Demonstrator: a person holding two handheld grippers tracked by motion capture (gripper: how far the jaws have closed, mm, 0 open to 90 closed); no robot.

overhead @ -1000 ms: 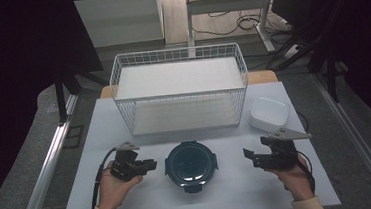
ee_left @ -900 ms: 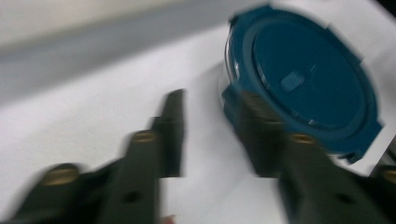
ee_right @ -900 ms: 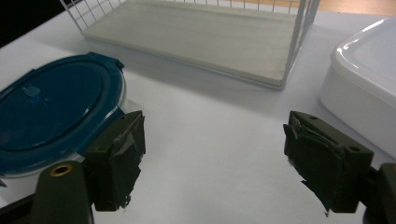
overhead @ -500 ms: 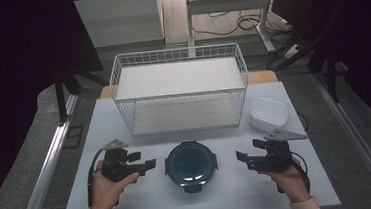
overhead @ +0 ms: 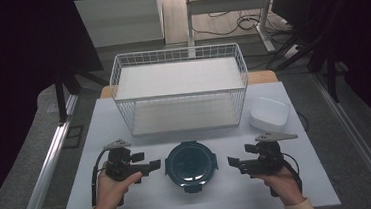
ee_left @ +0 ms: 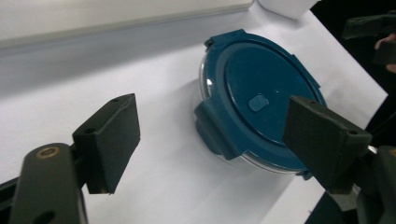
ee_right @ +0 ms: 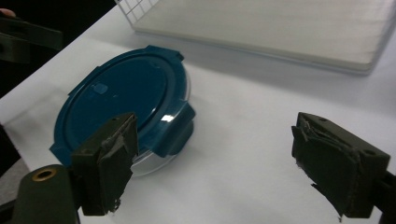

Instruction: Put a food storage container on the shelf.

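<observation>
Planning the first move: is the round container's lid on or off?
On: the blue lid sits flat on the round container, side clips folded down.

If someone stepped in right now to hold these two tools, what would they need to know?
Left hand-held gripper: open, holding nothing, aimed at the round blue-lidded container from its left.
Right hand-held gripper: open, holding nothing, aimed at it from its right.
The container sits on the white table between them, lid on, all visible clips down.
The wire basket stands behind it; a white dish sits to the right.
Done: nothing gripped yet. Left: probably closing in on the container.
</observation>
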